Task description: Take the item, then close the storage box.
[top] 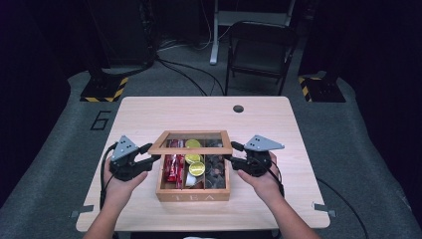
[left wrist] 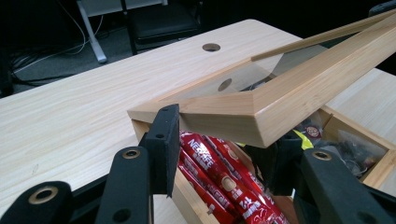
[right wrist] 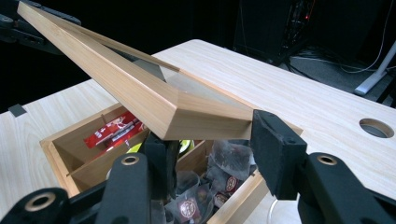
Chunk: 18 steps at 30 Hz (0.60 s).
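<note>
The wooden tea box (top: 193, 195) sits near the middle of the surface (top: 149, 112), a little toward six o'clock, with "TEA" on its front wall. Its glass-paned lid (top: 190, 149) is raised at an angle — the front edge is up and the far edge sits lower over the back of the box. In the left gripper view, the lid's near corner (left wrist: 219, 112) hangs above the box's open left compartment.

Inside, the left compartment holds red stick packets (top: 172, 167), the middle one holds yellow-green capsules (top: 195, 164), and the right one holds dark tea sachets (top: 216, 169).

The left hand-held gripper (top: 151, 158) comes in from nine o'clock and is clenched on the lid's left corner: in its own view, one jaw presses the outer face of the frame and the other sits under the frame's inner side. The right hand-held gripper (top: 234, 158) comes in from three o'clock and grasps the lid's right corner (right wrist: 205, 119) the same way — one jaw against the end of the frame, the other beneath it above the sachets. Each gripper carries a grey three-cornered plate on top and is held by a hand (top: 119, 186) reaching in from six o'clock.

Toward twelve o'clock, the surface has a round cable hole (top: 238, 108). Beyond the surface, at about one o'clock, a dark folding chair (top: 261, 50) stands on the grey floor.
</note>
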Motion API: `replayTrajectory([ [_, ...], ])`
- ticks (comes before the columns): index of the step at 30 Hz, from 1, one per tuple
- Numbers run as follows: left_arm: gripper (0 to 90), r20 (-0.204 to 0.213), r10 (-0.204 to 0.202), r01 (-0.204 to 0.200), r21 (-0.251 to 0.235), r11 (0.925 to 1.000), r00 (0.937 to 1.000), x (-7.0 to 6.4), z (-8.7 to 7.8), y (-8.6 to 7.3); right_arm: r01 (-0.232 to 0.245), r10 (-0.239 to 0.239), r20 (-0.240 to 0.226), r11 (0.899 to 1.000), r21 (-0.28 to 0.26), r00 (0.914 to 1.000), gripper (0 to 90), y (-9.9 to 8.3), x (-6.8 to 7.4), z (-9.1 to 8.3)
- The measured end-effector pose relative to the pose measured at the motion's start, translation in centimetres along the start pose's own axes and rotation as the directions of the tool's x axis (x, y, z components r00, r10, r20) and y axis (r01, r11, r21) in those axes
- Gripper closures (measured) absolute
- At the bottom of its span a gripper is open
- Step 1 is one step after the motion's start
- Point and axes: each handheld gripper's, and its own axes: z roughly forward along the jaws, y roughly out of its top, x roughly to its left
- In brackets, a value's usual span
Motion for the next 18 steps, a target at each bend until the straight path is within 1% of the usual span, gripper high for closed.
replayTrajectory([
  [2,54.5,-0.002,0.006,-0.006,0.006,1.0,1.0,0.0,0.0,0.0,0.007,-0.007,-0.01,1.0,0.009,0.9999,52.4,0.0,0.0,-0.1],
  [4,54.5,0.0,0.013,-0.013,0.019,0.9997,0.9999,0.0,-0.1,0.1,-0.003,0.003,-0.009,1.0,0.01,1.0,52.5,0.0,0.0,-0.1],
  [6,54.5,0.004,0.026,-0.027,0.029,0.9992,0.9996,-0.1,-0.2,0.3,-0.001,0.001,-0.012,1.0,0.012,0.9999,52.5,0.0,-0.1,-0.1],
  [12,54.1,0.002,0.033,-0.033,0.02,0.9992,0.9994,-0.3,-0.3,-0.2,-0.001,0.002,-0.02,1.0,0.014,0.9998,52.9,-0.3,0.0,-0.3],
  [15,53.8,0.007,0.032,-0.032,0.016,0.9993,0.9995,-0.4,-0.4,-0.6,-0.007,0.008,-0.029,1.0,0.03,0.9996,52.5,-0.6,0.1,-0.4],
  [18,53.6,0.015,0.033,-0.033,0.017,0.9993,0.9994,-0.5,-0.5,-0.8,0.009,-0.007,-0.036,0.999,0.038,0.9993,52.4,-0.7,0.1,-0.4],
])
